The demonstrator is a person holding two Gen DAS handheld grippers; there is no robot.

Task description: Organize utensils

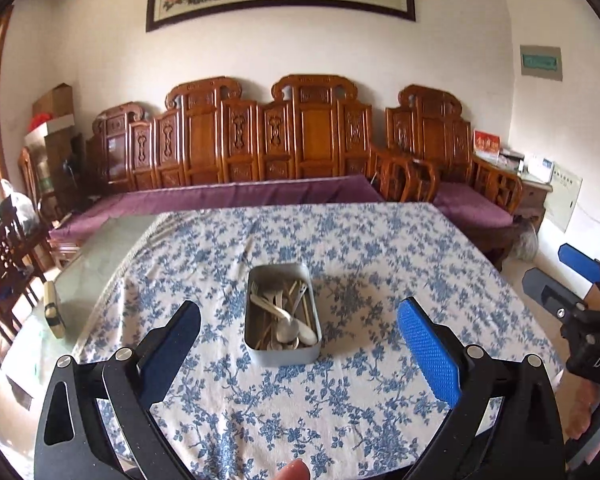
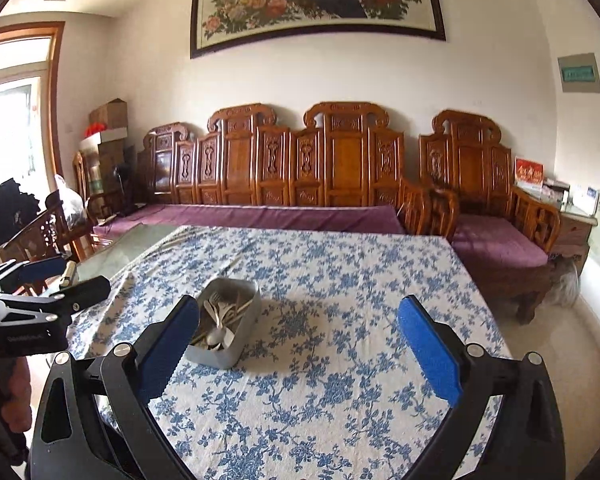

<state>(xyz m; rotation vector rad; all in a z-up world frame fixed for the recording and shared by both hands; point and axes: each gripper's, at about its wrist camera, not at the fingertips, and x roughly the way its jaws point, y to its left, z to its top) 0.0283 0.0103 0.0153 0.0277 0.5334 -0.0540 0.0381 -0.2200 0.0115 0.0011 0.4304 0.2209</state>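
Observation:
A grey metal tin (image 1: 256, 354) sits on the blue-flowered tablecloth (image 1: 360, 248). It holds several utensils (image 1: 286, 316): white spoons, forks and wooden chopsticks. My left gripper (image 1: 300, 312) is open and empty, above the near table edge, with the tin between its fingers' line of sight. My right gripper (image 2: 300, 312) is open and empty, to the right of the tin (image 2: 220, 358), which lies by its left finger (image 2: 168, 344). The utensils (image 2: 220, 320) show there too. Each gripper shows at the edge of the other's view: the right (image 1: 564, 276) and the left (image 2: 56, 280).
The cloth leaves a glass strip of the table (image 1: 100, 248) bare at the left, with a small cream and black object (image 1: 54, 310) on it. A carved wooden sofa with purple cushions (image 1: 260, 192) stands behind the table. Wooden chairs (image 1: 8, 256) stand at left.

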